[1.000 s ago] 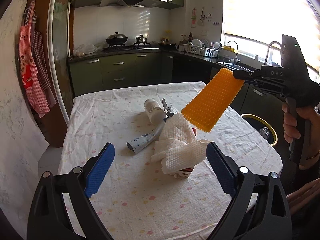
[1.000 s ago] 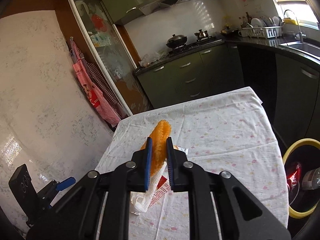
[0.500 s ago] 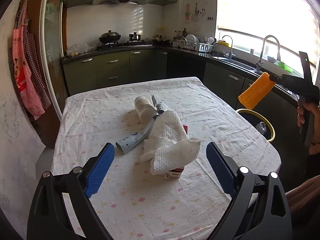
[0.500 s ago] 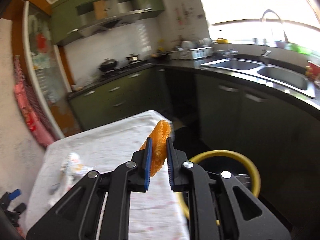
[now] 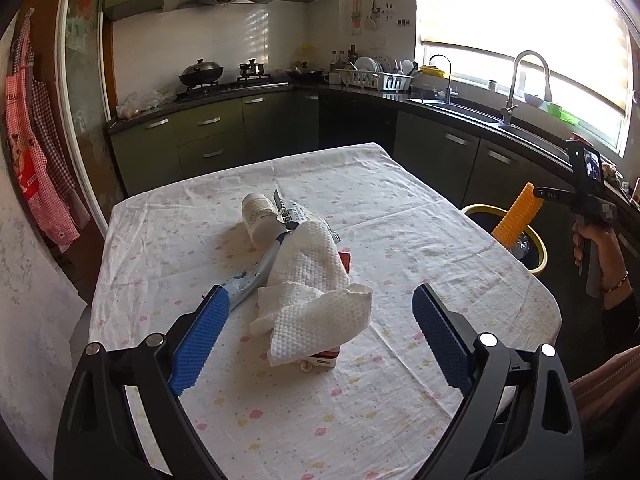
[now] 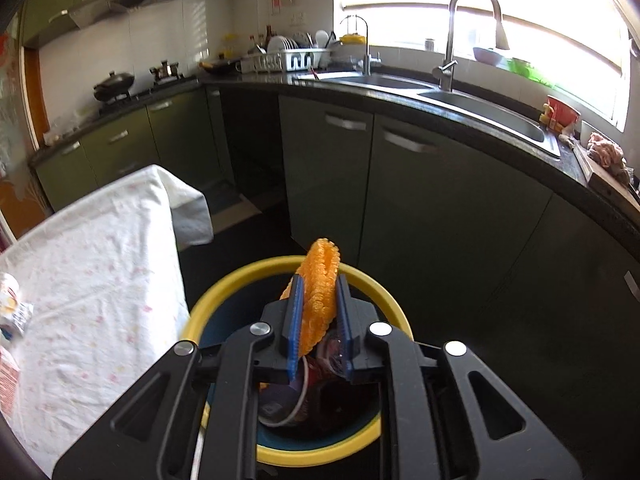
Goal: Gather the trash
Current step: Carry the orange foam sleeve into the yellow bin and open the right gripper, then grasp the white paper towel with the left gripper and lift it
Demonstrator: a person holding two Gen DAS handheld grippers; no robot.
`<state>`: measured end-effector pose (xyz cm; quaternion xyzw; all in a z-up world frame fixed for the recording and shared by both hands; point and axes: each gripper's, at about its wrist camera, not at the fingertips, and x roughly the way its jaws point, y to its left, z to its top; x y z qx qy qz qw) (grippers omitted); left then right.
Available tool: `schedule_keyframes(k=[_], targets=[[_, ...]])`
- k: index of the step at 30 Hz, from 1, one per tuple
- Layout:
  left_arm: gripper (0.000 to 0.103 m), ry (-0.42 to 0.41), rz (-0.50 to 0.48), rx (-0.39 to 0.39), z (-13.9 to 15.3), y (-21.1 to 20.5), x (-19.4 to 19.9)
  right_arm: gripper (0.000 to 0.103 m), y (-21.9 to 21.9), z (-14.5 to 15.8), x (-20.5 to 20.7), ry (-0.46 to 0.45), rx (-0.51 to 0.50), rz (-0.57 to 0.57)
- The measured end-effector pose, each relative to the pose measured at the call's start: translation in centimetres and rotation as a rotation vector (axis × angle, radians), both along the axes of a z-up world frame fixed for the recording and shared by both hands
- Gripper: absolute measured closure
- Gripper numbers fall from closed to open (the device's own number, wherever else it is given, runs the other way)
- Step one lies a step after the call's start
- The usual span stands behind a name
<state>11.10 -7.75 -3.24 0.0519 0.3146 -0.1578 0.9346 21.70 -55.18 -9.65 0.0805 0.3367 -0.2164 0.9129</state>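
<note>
An orange foam net stands between the pads of my right gripper, right over the yellow-rimmed bin. The jaws are opening and the net still touches both pads. From the left wrist view, the net hangs above the bin past the table's right edge. My left gripper is open above the table, its fingers either side of a crumpled white paper towel. The towel lies over a red-and-white carton. A blue-white tube and a white bottle lie behind it.
The floral tablecloth covers the table, and a foil wrapper lies beside the bottle. The bin holds dark wrappers and a bottle. Green cabinets and a counter with a sink stand close behind the bin. A hand holds the right gripper.
The right gripper swung with the orange net from above the table out to the right and down over the bin; its jaws have widened a little. The left gripper moved closer to the paper towel.
</note>
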Motion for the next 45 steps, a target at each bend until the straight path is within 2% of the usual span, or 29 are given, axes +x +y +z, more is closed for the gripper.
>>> schedule_keyframes(k=[1,3,9,19,24,28,33,37,40,45], targets=[[0.011,0.001,-0.002,0.001,-0.1,-0.1,0.1,0.077,-0.1,-0.4,0.0,0.012,0.000,-0.002],[0.011,0.005,-0.009,0.004,-0.2,-0.3,0.2,0.069,-0.5,-0.8,0.0,0.018,0.013,-0.014],[0.011,0.013,-0.018,0.005,-0.5,-0.5,0.3,0.068,0.4,0.1,-0.7,-0.013,0.052,0.007],[0.010,0.065,-0.031,0.023,-2.6,-0.7,1.4,0.063,5.3,2.7,-2.7,-0.098,0.087,0.137],[0.010,0.105,-0.055,0.022,-4.1,-1.4,2.9,0.061,7.5,3.3,-3.1,-0.111,0.112,0.206],[0.011,0.105,-0.074,0.033,-4.7,-2.4,3.9,0.061,9.0,3.1,-3.3,-0.106,0.139,0.250],[0.026,0.110,-0.084,0.064,-5.4,-3.7,5.2,0.060,9.9,2.6,-3.0,-0.090,0.164,0.278],[0.030,0.132,-0.073,0.079,-6.0,-3.8,6.0,0.060,9.9,2.0,-2.6,-0.075,0.187,0.288],[0.038,0.151,-0.054,0.089,-6.4,-3.5,6.7,0.059,9.9,1.5,-2.4,-0.069,0.202,0.292],[0.058,0.153,-0.032,0.087,-6.3,-2.9,7.2,0.059,9.9,1.1,-2.3,-0.065,0.218,0.298]])
